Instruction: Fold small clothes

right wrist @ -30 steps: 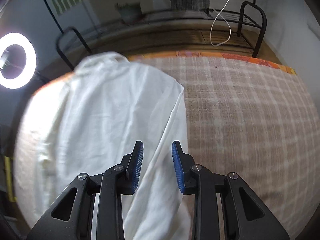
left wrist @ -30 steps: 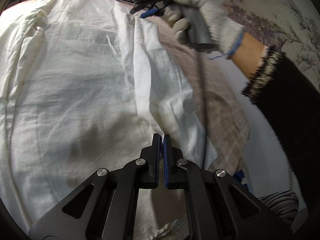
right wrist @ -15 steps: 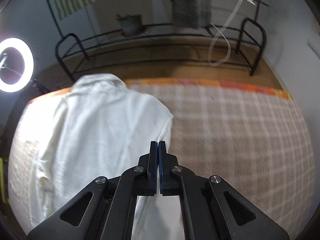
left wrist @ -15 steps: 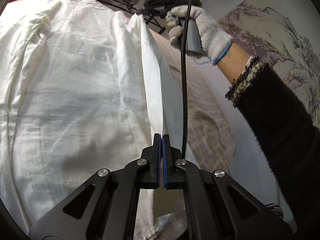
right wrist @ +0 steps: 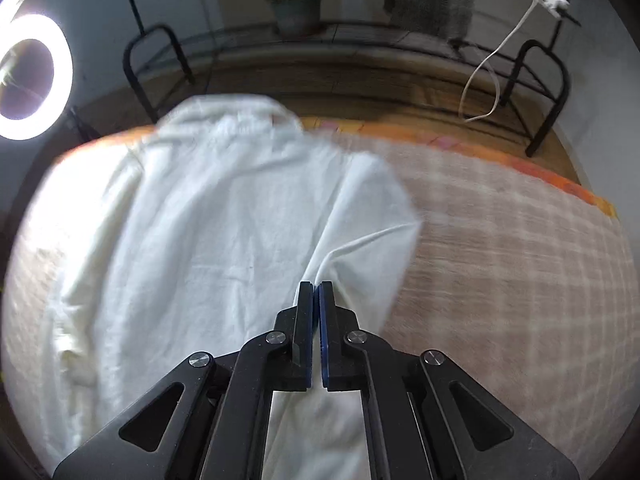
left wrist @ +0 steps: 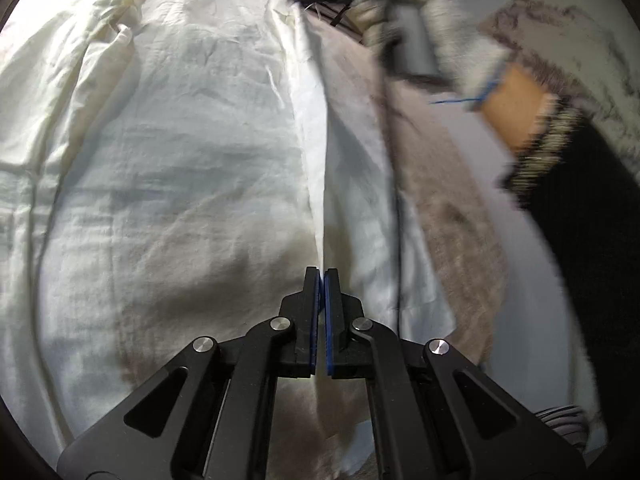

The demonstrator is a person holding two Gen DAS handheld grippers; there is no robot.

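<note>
Nearest me, my left gripper has its jaws pinched on the long side edge of the white shirt, near the hem end. I hold it there so that edge lifts as a straight line instead of sagging. The cloth runs up from the jaws as a taut ridge, so both ends look tensioned.

My right gripper is clamped on the same edge farther along; creases fan out from the jaws, so it has fabric, not air. In the left view its gloved hand sits at the far end of the ridge, blurred. I cannot tell exactly which part it has, probably near the shoulder.

The shirt lies spread flat on the bed, over a checked cover, collar end toward the far side. Only the held side is raised; the rest stays down as an anchor.

My judgement: this is the first lengthwise fold, side panel about to go over toward the middle. The two grips need to move together or the edge will twist.

Beyond the bed: a ring light at left, a black rack with a plant pot.
</note>
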